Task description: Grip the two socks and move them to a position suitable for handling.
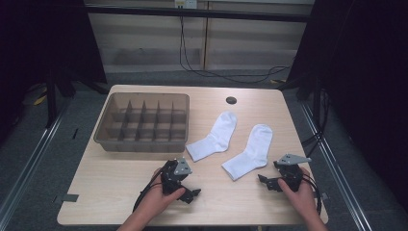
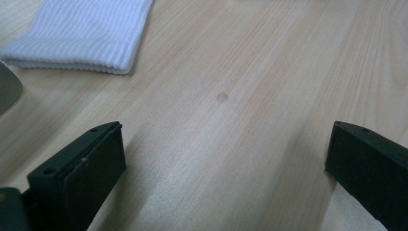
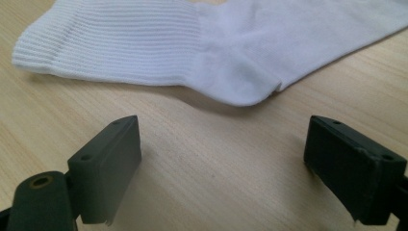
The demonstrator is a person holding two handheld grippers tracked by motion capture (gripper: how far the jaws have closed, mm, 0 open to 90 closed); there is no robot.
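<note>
Right sock (image 1: 249, 152) just beyond right hand-held gripper (image 1: 267, 183), jaws spread wide, grasping nothing.

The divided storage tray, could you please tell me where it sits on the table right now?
In the high view, the tray sits on the table's far left part, just left of the two white socks.

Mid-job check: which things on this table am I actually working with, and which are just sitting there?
In the job:
left sock
right sock
left gripper, open
right gripper, open, facing the right sock

Probably in the job, though untouched:
divided tray

Just there:
round hole in the table
cables on the floor
</note>
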